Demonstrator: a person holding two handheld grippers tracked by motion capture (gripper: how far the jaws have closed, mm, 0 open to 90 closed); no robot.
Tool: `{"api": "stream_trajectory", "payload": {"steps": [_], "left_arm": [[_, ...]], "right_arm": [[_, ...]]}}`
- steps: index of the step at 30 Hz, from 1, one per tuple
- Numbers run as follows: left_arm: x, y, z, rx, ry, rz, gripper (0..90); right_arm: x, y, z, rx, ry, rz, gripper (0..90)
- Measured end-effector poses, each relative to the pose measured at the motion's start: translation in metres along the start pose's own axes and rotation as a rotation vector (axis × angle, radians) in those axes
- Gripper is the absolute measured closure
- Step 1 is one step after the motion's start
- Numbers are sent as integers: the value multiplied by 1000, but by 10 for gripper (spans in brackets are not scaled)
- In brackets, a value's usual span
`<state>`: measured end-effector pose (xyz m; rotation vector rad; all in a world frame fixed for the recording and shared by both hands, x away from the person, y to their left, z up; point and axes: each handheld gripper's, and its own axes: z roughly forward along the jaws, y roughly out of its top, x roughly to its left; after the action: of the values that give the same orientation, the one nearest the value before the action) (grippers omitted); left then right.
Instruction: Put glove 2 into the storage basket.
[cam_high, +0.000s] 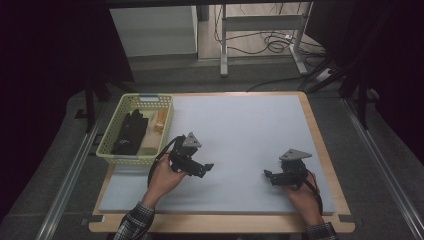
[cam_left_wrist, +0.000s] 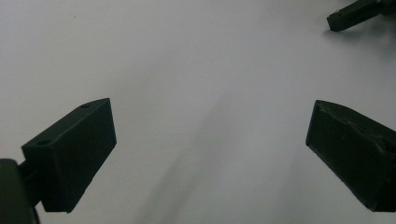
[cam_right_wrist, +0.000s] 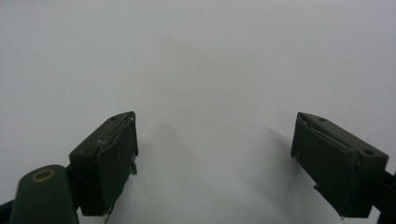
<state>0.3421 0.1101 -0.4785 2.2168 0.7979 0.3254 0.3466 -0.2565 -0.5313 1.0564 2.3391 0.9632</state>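
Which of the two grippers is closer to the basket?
The left gripper: it sits just beside the green basket, while the right gripper is farther across the mat.

The dark things in the basket (cam_high: 136, 160) are too small and dim to identify.

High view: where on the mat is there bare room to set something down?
The mat is bare from the basket to its right edge, and between the left hand-held gripper and right hand-held gripper. The basket itself is crowded.
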Motion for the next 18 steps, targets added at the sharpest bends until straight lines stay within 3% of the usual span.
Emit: {"api": "stream_trajectory", "payload": {"steps": [18], "left_arm": [[-6,-29,5,3,2,2,18]], "right_arm": [[0,0,0,0,1,-1,146]]}}
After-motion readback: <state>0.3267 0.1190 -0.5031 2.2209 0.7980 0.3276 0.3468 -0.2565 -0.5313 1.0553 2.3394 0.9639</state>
